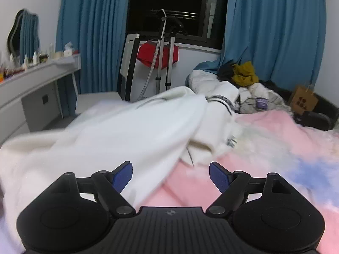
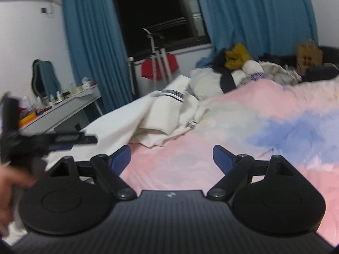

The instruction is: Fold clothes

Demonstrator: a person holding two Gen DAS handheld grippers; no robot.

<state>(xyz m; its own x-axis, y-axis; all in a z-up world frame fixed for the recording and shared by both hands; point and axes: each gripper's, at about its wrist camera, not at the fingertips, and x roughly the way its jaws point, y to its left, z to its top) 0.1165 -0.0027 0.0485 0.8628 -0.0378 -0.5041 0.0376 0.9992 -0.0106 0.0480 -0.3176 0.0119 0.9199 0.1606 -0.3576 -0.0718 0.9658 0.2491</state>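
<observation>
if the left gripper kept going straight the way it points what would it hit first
Probably the white garment spread on the pink blanket. The left gripper is open, and the cloth's edge lies just ahead between its fingers, though depth is unclear.

Left gripper hangs over the bed, blue pads spread wide with nothing between them. The white garment lies rumpled ahead and off its left finger, edge draped past that pad. Under the right finger it's bare pink blanket. Far ahead, a heap of clothes sits against the blue curtain.
</observation>
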